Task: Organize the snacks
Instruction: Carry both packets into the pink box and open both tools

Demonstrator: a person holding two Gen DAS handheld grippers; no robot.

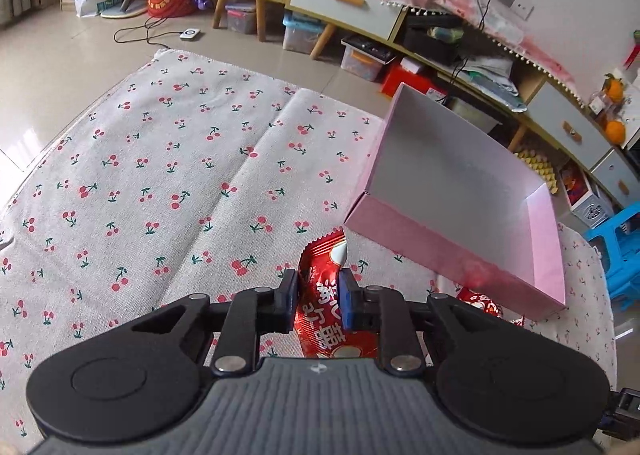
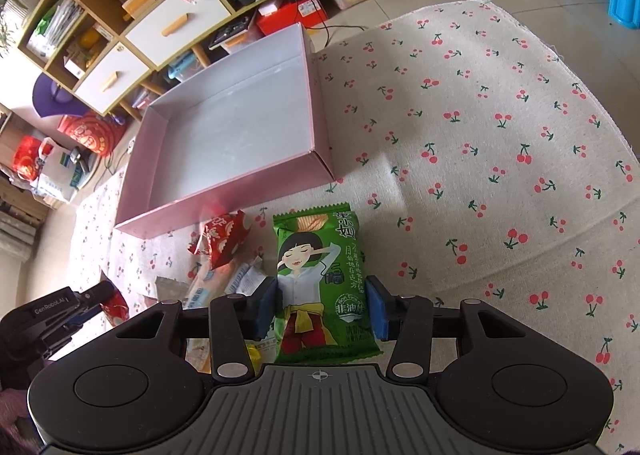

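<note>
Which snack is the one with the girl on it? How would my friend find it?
Find the big pink box on the cherry cloth. In front of its near wall, the green packet sits between the right gripper's blue fingers. The snacks beside it are red or pale.

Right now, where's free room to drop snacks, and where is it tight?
The pink box is empty inside. The cherry cloth lies bare right of the box and the green packet. It is crowded at the box's near wall, around the small red packet and the loose wrappers.
</note>
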